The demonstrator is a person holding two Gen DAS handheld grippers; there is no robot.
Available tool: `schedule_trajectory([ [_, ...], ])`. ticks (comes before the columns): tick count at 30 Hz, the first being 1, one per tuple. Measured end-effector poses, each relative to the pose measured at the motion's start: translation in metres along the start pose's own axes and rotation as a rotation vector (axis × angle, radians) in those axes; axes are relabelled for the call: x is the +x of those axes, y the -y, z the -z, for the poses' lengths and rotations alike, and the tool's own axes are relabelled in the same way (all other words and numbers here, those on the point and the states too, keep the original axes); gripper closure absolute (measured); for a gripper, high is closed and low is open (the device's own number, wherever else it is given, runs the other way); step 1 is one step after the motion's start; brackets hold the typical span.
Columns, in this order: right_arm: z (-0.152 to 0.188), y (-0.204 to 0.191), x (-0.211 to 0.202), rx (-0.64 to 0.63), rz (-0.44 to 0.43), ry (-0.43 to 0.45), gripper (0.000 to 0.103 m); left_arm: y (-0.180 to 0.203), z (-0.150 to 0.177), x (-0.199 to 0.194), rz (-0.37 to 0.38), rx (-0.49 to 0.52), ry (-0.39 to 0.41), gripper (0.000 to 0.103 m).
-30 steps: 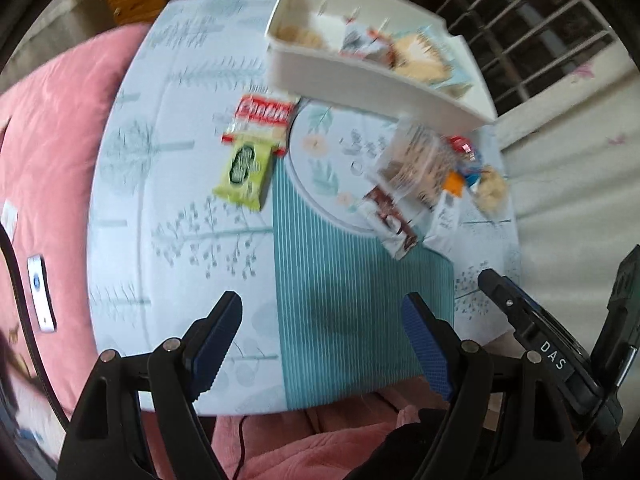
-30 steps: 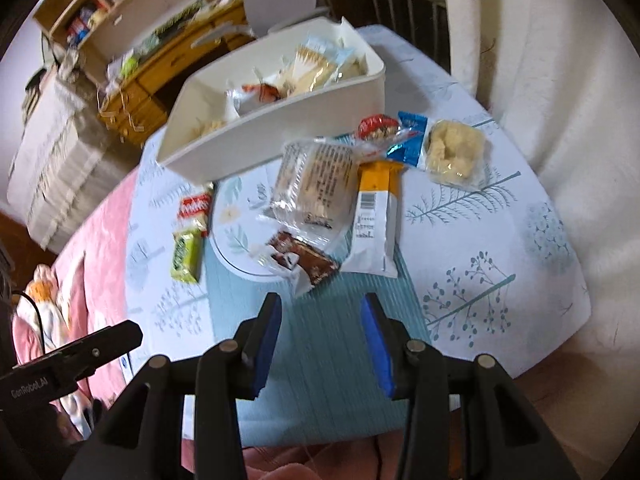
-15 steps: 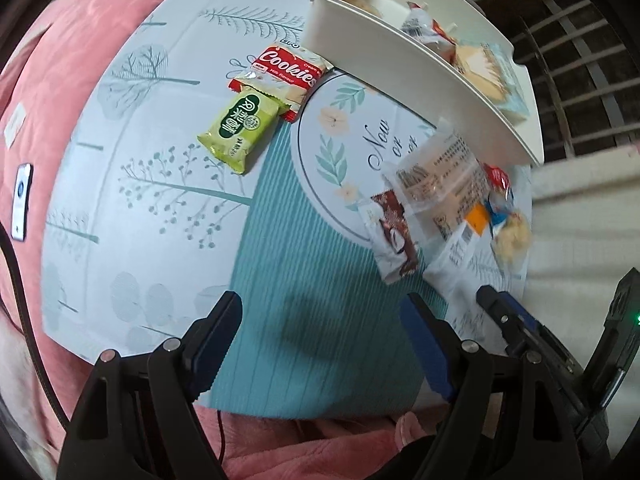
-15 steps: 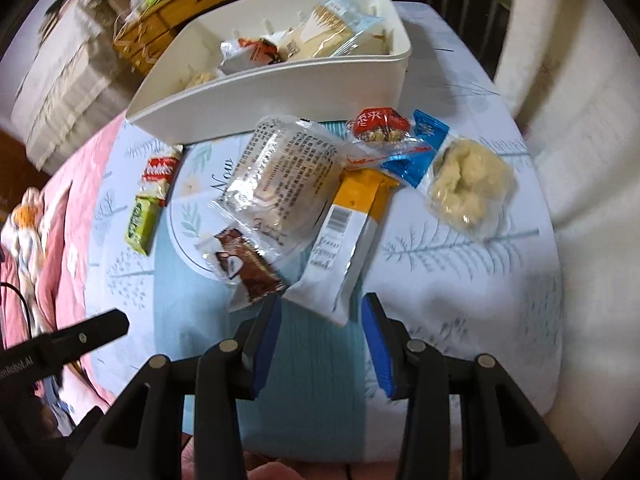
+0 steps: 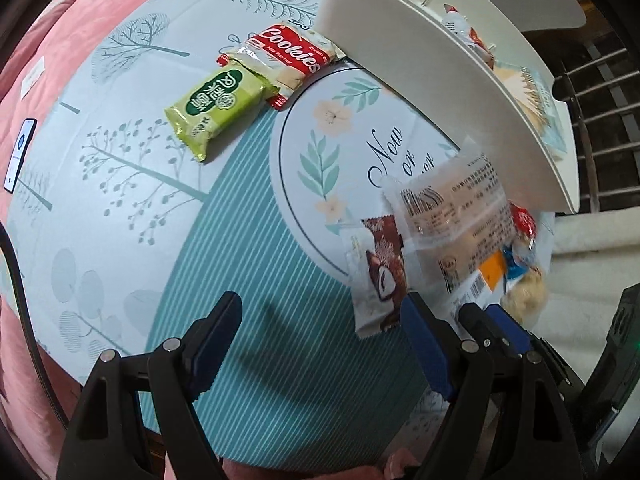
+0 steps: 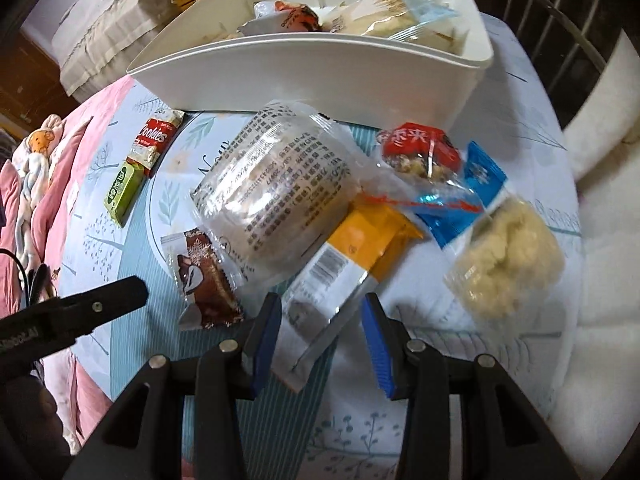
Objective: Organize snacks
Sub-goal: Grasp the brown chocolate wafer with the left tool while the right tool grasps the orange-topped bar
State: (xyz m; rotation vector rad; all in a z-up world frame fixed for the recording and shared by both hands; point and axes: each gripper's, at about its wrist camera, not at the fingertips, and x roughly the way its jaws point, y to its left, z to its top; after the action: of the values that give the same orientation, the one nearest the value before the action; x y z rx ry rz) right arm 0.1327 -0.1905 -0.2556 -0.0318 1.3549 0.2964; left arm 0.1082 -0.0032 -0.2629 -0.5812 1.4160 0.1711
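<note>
My right gripper [image 6: 320,320] is open, its jaws either side of the near end of an orange-and-white snack bar [image 6: 344,264] lying on the table. Around it lie a clear round cake pack [image 6: 272,196], a brown chocolate pack [image 6: 204,280], a red-and-blue candy pack [image 6: 432,164] and a pale puffed snack bag [image 6: 508,252]. A white bin [image 6: 320,76] behind holds several snacks. My left gripper [image 5: 320,328] is open and empty above the teal mat, near the brown pack [image 5: 376,276]. A green pack [image 5: 216,108] and a red Cookies pack [image 5: 292,56] lie farther left.
The table carries a patterned cloth [image 5: 132,168] with a teal striped area [image 5: 260,280]. Pink bedding [image 5: 60,12] lies to the left with a phone [image 5: 20,152] on it. A metal grille [image 6: 560,12] and a white cushion [image 6: 600,92] stand at the right.
Both grippers have moved forward and lower toward the snacks. The right gripper now straddles the end of the orange-and-white bar. Both stay open.
</note>
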Motion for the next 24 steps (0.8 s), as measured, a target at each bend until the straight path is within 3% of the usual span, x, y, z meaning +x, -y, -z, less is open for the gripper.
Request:
schedule_trajectory([
  [9,-0.009,0.006,0.010,-0.021,0.001,0.000,0.059,0.018,-0.007,0.020,-0.043,0.002,0.005,0.023],
  [16,-0.015,0.007,0.016,-0.028,0.013,-0.006,0.051,0.035,-0.012,0.036,-0.077,0.029,-0.032,0.028],
  [24,-0.019,0.008,0.023,-0.056,0.037,-0.023,0.049,0.053,-0.012,0.054,-0.087,0.033,-0.053,0.032],
])
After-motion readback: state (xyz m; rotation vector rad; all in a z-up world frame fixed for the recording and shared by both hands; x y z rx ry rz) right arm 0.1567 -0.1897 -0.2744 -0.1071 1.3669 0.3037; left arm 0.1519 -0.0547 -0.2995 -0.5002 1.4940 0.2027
